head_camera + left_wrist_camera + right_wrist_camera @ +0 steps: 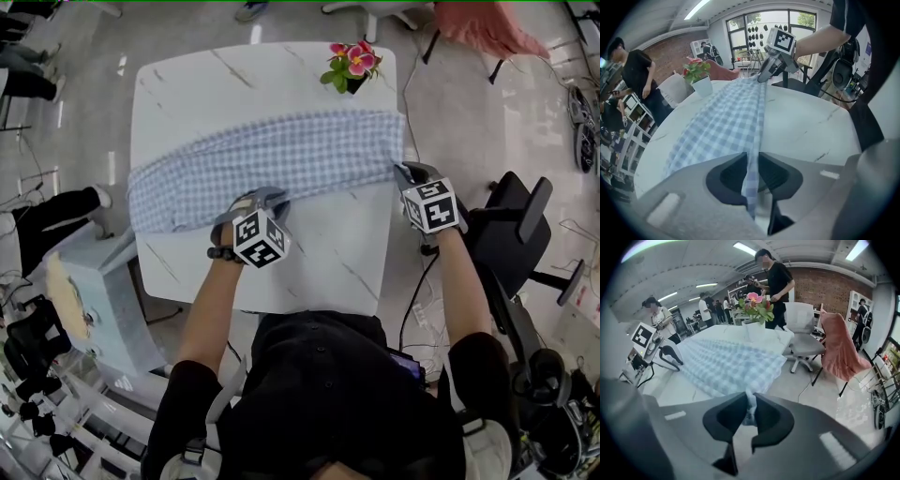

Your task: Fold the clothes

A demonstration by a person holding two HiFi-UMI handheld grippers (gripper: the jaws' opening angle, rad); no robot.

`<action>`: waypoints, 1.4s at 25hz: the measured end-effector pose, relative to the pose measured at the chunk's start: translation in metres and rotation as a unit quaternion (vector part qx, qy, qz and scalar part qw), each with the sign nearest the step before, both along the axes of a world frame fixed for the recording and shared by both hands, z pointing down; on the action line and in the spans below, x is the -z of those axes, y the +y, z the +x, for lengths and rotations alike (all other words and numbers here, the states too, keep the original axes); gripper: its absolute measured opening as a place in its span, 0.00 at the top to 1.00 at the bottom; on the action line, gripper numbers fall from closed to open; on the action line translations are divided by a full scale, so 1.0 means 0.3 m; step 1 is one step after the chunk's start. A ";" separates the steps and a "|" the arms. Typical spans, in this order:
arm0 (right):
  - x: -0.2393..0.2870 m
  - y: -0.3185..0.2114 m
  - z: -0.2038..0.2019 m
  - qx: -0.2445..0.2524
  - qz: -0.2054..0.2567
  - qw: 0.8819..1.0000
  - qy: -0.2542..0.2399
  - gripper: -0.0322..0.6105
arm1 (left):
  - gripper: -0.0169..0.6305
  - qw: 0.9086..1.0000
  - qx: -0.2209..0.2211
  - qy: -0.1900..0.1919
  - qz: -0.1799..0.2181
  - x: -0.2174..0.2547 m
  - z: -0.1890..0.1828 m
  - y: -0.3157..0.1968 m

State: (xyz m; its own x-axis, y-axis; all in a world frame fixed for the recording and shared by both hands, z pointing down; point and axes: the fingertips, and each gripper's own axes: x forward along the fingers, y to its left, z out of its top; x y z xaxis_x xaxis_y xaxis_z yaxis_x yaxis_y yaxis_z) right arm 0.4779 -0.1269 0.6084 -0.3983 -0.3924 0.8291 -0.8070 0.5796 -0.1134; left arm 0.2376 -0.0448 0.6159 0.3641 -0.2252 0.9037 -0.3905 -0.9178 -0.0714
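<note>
1. A blue and white checked cloth (pixel 272 159) lies flat across the far half of a white table (pixel 319 272).
2. The cloth runs from the left side of the table to the right side. Its left end hangs a little over the table edge.
3. The left gripper (pixel 270 201) points down at the near edge of the cloth, about the middle of the table.
4. Its jaws are clamped on that edge. In the left gripper view a thin strip of checked cloth runs right between them.
5. The right gripper (pixel 405 172) is at the right edge of the table, at the near right corner of the cloth.
6. Its jaws are pinched on that corner. In the right gripper view a small bit of cloth sticks up between them.
7. The near edge of the cloth runs in a straight line from one gripper to the other.
8. A flower pot (pixel 352 67) with pink flowers stands at the far edge of the table, just behind the cloth.
9. A pink cloth (pixel 840 345) hangs on a stand beside a white chair (pixel 802 331), away from the table.
10. A person in black (pixel 776 282) stands behind the flower pot.
</note>
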 end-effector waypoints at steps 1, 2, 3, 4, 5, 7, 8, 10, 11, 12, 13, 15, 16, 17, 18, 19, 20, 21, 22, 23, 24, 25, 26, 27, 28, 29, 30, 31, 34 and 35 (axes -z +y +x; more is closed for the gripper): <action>0.000 0.002 0.011 -0.003 0.000 1.000 0.004 0.89 | 0.84 1.000 -0.005 0.000 0.000 0.000 0.008 0.004; 0.000 0.005 0.023 -0.006 -0.001 1.000 0.007 0.89 | 0.86 1.000 -0.011 -0.001 0.002 -0.001 0.017 0.009; 0.000 0.011 0.036 -0.010 -0.001 1.000 0.008 0.89 | 0.88 1.000 -0.017 -0.002 0.003 -0.001 0.027 0.016; 0.000 0.019 0.049 -0.013 -0.002 1.000 0.010 0.89 | 0.89 1.000 -0.022 0.000 0.001 -0.001 0.037 0.024; 0.000 0.028 0.062 -0.015 -0.003 1.000 0.013 0.89 | 0.89 1.000 -0.026 0.003 -0.002 0.000 0.048 0.033; 0.000 0.044 0.083 -0.016 -0.003 1.000 0.018 0.89 | 0.90 0.999 -0.035 0.006 -0.006 0.003 0.066 0.047; 0.000 0.050 0.091 -0.017 -0.003 1.000 0.020 0.89 | 0.91 0.999 -0.040 0.005 -0.007 0.005 0.074 0.052; 0.002 0.061 0.105 -0.019 -0.004 0.999 0.025 0.89 | 0.92 0.999 -0.047 0.005 -0.010 0.010 0.088 0.061; 0.003 0.066 0.112 -0.020 -0.003 0.999 0.028 0.89 | 0.92 0.999 -0.048 0.006 -0.011 0.013 0.094 0.065; 0.004 0.071 0.118 -0.020 -0.001 0.999 0.032 0.89 | 0.93 0.999 -0.049 0.007 -0.014 0.016 0.099 0.070; 0.005 0.077 0.124 -0.020 0.000 0.999 0.035 0.89 | 0.93 0.999 -0.048 0.008 -0.016 0.018 0.104 0.075; 0.003 0.094 0.136 -0.020 0.000 0.999 0.042 0.89 | 0.93 0.999 -0.047 0.010 -0.023 0.020 0.116 0.091; 0.002 0.103 0.144 -0.021 0.000 0.999 0.045 0.89 | 0.93 0.998 -0.047 0.011 -0.027 0.021 0.123 0.101; 0.001 0.112 0.152 -0.021 0.000 0.999 0.049 0.89 | 0.93 0.998 -0.050 0.011 -0.030 0.022 0.131 0.112; 0.000 0.121 0.164 -0.021 0.001 0.998 0.054 0.89 | 0.93 0.998 -0.055 0.011 -0.034 0.023 0.140 0.123; 0.000 0.129 0.179 -0.022 0.002 0.998 0.060 0.89 | 0.93 0.998 -0.060 0.011 -0.036 0.025 0.149 0.133; 0.000 0.138 0.197 -0.024 0.003 0.997 0.066 0.90 | 0.93 0.997 -0.064 0.011 -0.038 0.027 0.159 0.141; 0.000 0.150 0.216 -0.028 0.002 0.997 0.069 0.90 | 0.93 0.997 -0.068 0.012 -0.038 0.030 0.168 0.147; -0.001 0.163 0.232 -0.034 -0.003 0.997 0.068 0.90 | 0.93 0.997 -0.072 0.012 -0.038 0.034 0.178 0.152; -0.001 0.178 0.247 -0.042 -0.008 0.997 0.063 0.90 | 0.93 0.996 -0.076 0.013 -0.039 0.037 0.187 0.157; 0.000 0.191 0.258 -0.050 -0.013 0.997 0.057 0.90 | 0.94 0.996 -0.081 0.013 -0.040 0.039 0.198 0.163; 0.000 0.204 0.266 -0.056 -0.016 0.997 0.053 0.90 | 0.94 0.995 -0.086 0.011 -0.041 0.039 0.207 0.170; 0.001 0.213 0.269 -0.060 -0.016 0.997 0.049 0.90 | 0.94 0.995 -0.092 0.006 -0.041 0.036 0.213 0.177; 0.001 0.218 0.268 -0.063 -0.013 0.997 0.044 0.90 | 0.94 0.994 -0.097 0.000 -0.041 0.031 0.215 0.182; 0.001 0.219 0.262 -0.064 -0.008 0.997 0.040 0.90 | 0.93 0.994 -0.098 -0.005 -0.041 0.025 0.214 0.186; 0.002 0.218 0.252 -0.063 -0.001 0.997 0.037 0.90 | 0.93 0.994 -0.096 -0.007 -0.042 0.020 0.210 0.189; 0.004 0.213 0.241 -0.060 0.008 0.998 0.036 0.90 | 0.92 0.995 -0.093 -0.007 -0.044 0.016 0.206 0.192; 0.008 0.205 0.232 -0.057 0.017 0.998 0.036 0.90 | 0.90 0.995 -0.090 -0.006 -0.046 0.015 0.202 0.193; 0.019 0.180 0.220 -0.055 0.030 0.997 0.047 0.89 | 0.82 0.995 -0.085 0.001 -0.048 0.021 0.196 0.191; 0.016 0.179 0.218 -0.056 0.026 0.997 0.050 0.86 | 0.80 0.996 -0.081 0.005 -0.047 0.026 0.193 0.191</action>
State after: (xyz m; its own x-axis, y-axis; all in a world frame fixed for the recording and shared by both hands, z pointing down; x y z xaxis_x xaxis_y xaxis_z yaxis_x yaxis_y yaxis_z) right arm 0.5433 -0.0733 0.6035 -0.2665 -0.4723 0.8402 -0.8723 0.4890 -0.0018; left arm 0.2954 0.0126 0.6082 0.3975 -0.0765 0.9144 -0.2365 -0.9714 0.0215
